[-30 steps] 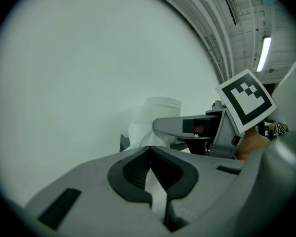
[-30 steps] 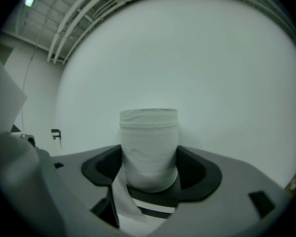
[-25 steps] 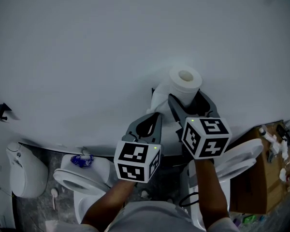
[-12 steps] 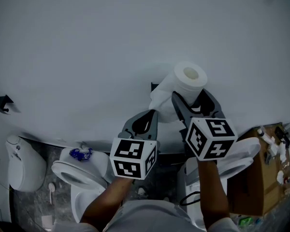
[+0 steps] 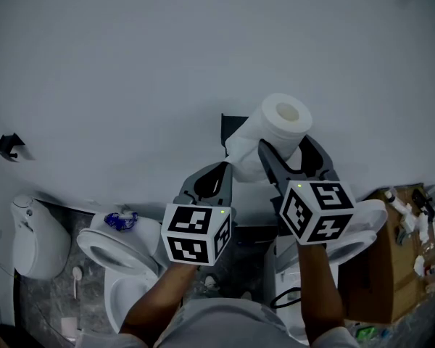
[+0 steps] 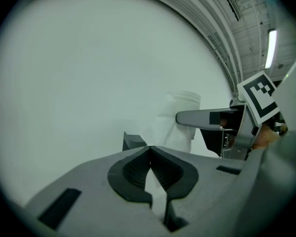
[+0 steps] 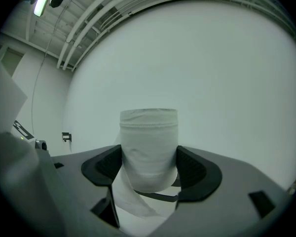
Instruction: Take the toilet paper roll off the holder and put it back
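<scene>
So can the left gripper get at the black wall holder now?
Probably yes. The left gripper, shut, points at the holder with nothing between; the toilet paper roll in the right gripper hangs its loose tail just beside it.

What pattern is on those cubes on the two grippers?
Black-and-white square markers on the left cube and right cube; clearest in the head view.

Nothing here can be read as a word, number or brand. Just below the toilet paper roll (image 5: 284,120), the left cube (image 5: 196,236) on the left gripper (image 5: 222,167) and the right cube (image 5: 315,210) on the right gripper (image 5: 284,147) bear only black-and-white square markers (patterns, not letters). Any print on the blue packet (image 5: 117,221), lower left of the roll, is too small to read.
</scene>
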`<state>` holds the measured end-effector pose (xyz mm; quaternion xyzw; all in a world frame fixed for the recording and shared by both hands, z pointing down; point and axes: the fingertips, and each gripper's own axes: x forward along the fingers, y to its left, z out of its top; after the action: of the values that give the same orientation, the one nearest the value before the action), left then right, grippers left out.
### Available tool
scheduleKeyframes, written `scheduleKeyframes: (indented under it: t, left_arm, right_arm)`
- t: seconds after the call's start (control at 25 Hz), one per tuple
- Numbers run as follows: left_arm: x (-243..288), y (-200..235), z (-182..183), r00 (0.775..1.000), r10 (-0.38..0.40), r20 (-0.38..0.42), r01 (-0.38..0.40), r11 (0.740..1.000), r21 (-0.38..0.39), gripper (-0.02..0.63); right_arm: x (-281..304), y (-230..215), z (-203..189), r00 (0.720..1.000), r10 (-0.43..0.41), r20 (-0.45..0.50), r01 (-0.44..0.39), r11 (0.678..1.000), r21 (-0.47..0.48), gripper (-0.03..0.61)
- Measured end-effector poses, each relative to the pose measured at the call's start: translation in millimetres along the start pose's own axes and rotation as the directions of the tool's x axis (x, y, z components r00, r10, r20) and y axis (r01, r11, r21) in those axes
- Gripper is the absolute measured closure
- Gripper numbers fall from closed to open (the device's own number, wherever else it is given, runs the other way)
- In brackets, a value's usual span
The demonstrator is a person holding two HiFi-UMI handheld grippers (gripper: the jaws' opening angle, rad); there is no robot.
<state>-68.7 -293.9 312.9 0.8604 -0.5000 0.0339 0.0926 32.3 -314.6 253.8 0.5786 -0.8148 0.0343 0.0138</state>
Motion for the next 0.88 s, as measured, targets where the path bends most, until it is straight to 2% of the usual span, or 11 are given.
scheduleKeyframes:
  t: [0.28,0.88]
  left_arm:
    - [-7.6,-14.0,-0.8,1.000,0.029,0.007,-0.029,1.000,-0.006,0.611]
    - [-16.1,-53.3,-10.9,0.997,0.082,0.007,-0.082,0.997,-0.009,0.611]
  right_arm:
    - [-26.5,-2.3,-10.4,1.000,0.020,-0.012,-0.021,0.999,-0.026,0.232]
    - [-65.4,-13.7,-43.0,0.994,0.088,-0.057,-0.090,0.996,-0.022,0.232]
